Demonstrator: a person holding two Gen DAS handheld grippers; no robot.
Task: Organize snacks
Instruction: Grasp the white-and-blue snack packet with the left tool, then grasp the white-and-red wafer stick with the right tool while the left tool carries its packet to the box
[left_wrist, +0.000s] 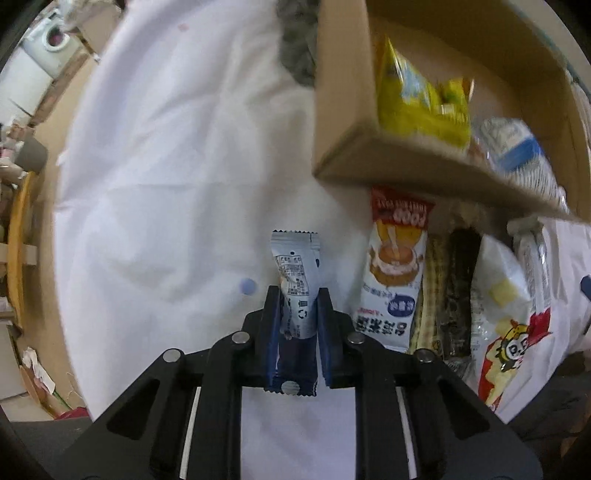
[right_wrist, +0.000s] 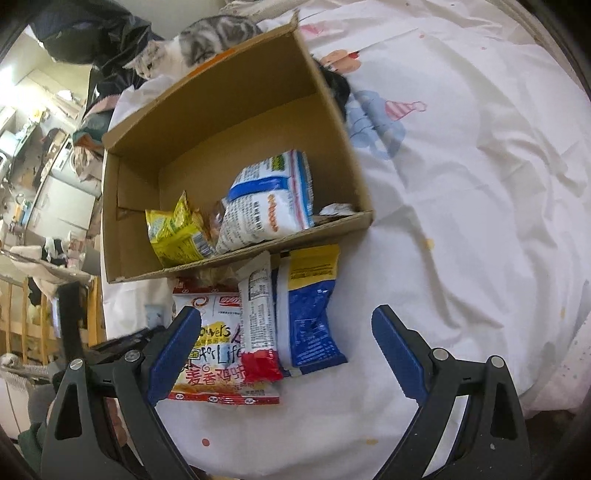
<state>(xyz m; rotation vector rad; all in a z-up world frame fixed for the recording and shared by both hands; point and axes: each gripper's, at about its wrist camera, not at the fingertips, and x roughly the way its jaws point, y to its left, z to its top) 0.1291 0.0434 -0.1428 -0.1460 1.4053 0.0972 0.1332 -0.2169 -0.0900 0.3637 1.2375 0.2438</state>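
Sachet (left_wrist: 295, 291), light, soft and slippery, is clamped mid-body in the left gripper (left_wrist: 298, 295) short of the box (left_wrist: 343, 110), best held across its flat middle, while the right gripper (right_wrist: 286, 354) hangs spread wide over packets (right_wrist: 258, 325) before the box.

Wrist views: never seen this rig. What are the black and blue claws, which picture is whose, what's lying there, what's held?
No robot here: a person holds a two-finger gripper in each hand, each with a fisheye camera looking along its fingers. In the left wrist view, the left gripper is shut on a small silver-blue snack packet. In the right wrist view, the right gripper is open and empty above loose snack packs on a white sheet. Behind them a cardboard box holds a yellow bag and a white-blue bag. A cat sits behind the box.
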